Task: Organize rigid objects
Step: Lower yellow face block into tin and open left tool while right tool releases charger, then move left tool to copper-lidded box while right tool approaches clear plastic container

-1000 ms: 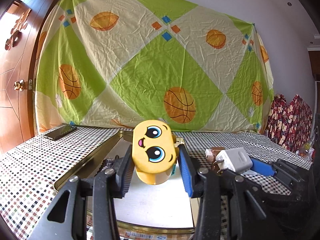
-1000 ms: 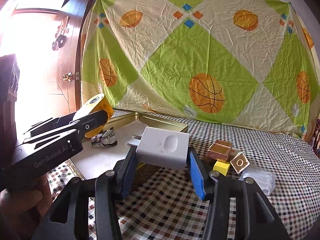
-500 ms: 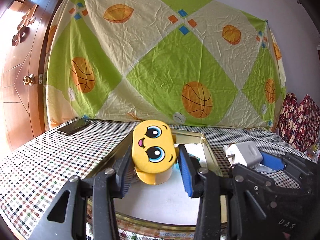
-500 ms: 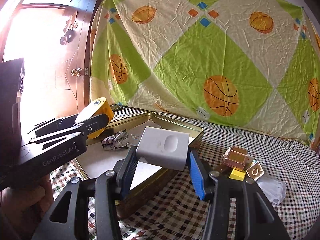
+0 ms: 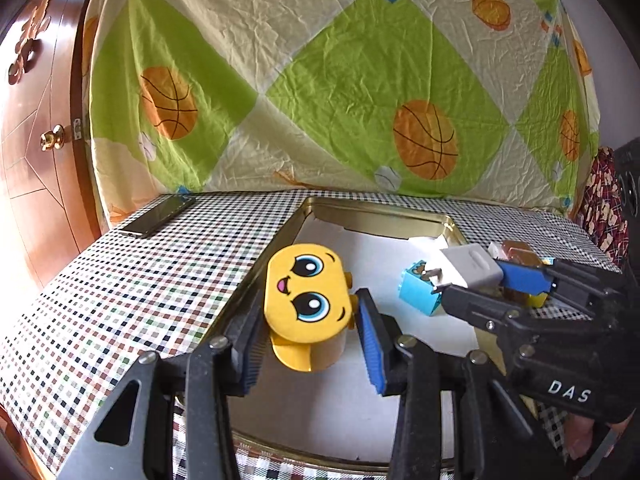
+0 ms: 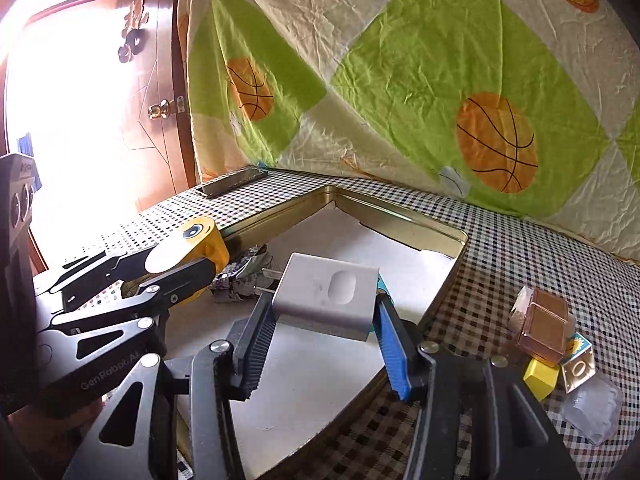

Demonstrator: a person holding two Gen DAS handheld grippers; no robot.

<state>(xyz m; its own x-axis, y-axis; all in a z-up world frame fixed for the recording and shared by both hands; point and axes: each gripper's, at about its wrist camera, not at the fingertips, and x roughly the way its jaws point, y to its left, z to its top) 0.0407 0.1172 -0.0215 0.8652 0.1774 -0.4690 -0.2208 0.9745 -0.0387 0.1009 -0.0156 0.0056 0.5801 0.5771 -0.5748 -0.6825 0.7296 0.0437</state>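
My left gripper (image 5: 310, 340) is shut on a yellow toy block with a cartoon face (image 5: 304, 294), held over the near left part of a gold metal tray (image 5: 372, 210) lined with white. My right gripper (image 6: 324, 334) is shut on a white plug charger (image 6: 328, 296), its prongs pointing left, above the tray's middle. In the left wrist view the right gripper (image 5: 480, 286) comes in from the right with the charger (image 5: 468, 266) over a blue cube (image 5: 420, 294) lying in the tray. In the right wrist view the left gripper (image 6: 176, 264) with the yellow block (image 6: 200, 240) stands at the left.
A crumpled foil wrapper (image 6: 240, 276) lies in the tray. Right of the tray on the checked cloth sit a copper-coloured box (image 6: 544, 326), a yellow block (image 6: 540, 378), a small printed cube (image 6: 578, 364) and a clear plastic piece (image 6: 594, 410). A phone (image 5: 158, 216) lies at the far left. A patterned sheet hangs behind.
Both grippers have swung left with their loads: the charger has gone from beside the tray to over its middle, and the yellow block has gone toward the tray's left side. Both grips are unchanged.
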